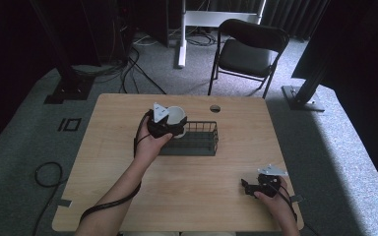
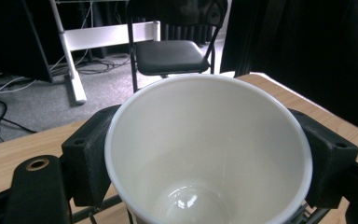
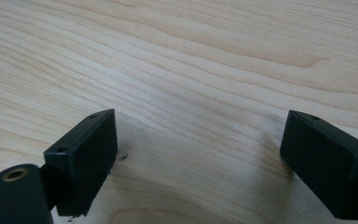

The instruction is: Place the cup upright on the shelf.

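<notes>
White cup point(image 1: 176, 117) is pinched at its sides by the jaws of the left gripper point(image 1: 163, 124), held at the ten o'clock corner of the wire basket point(image 1: 203, 142) near the worktop's point(image 1: 187, 196) centre. Lifting looks done; whether the cup touches the basket floor is hard to tell, so lowering and release probably remain. Right gripper point(image 1: 246, 187) rests at five o'clock on the worktop, jaws spread and empty.

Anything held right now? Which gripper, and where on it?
Left gripper holds the white cup, jaws clamped on opposite sides of its wall near the rim. Right gripper is open, holding nothing.
</notes>
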`<state>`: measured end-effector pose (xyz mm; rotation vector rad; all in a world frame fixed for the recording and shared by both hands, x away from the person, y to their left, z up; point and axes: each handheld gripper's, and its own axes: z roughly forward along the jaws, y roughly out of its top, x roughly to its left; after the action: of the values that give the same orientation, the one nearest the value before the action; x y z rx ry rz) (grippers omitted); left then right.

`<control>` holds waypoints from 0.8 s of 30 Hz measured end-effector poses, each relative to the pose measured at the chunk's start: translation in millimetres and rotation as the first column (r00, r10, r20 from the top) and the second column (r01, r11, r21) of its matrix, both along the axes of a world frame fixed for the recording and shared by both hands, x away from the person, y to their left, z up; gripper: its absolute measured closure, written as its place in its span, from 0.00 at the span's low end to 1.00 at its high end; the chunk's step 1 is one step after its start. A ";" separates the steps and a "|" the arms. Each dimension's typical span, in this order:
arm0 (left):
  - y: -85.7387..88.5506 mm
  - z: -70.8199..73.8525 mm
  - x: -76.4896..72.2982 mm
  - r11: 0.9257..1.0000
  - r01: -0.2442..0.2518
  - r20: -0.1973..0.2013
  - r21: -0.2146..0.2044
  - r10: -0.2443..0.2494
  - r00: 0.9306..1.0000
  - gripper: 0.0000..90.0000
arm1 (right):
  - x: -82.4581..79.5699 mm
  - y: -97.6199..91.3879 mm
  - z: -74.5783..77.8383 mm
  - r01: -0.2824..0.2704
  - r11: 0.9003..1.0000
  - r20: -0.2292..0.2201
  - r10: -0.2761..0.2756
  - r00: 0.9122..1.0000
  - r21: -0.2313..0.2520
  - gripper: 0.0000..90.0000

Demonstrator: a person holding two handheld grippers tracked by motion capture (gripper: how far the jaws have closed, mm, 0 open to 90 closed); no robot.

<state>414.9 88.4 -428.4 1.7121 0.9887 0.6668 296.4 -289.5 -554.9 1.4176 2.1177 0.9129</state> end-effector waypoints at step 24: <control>-11.3 -27.9 9.5 0.997 0.002 -0.053 0.071 0.002 0.999 0.22 | 0.0 0.0 0.0 0.000 1.000 0.000 0.000 1.000 0.000 0.12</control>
<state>424.4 77.1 -456.2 1.8001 1.0123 0.6670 296.4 -289.5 -554.9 1.4175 2.1178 0.9130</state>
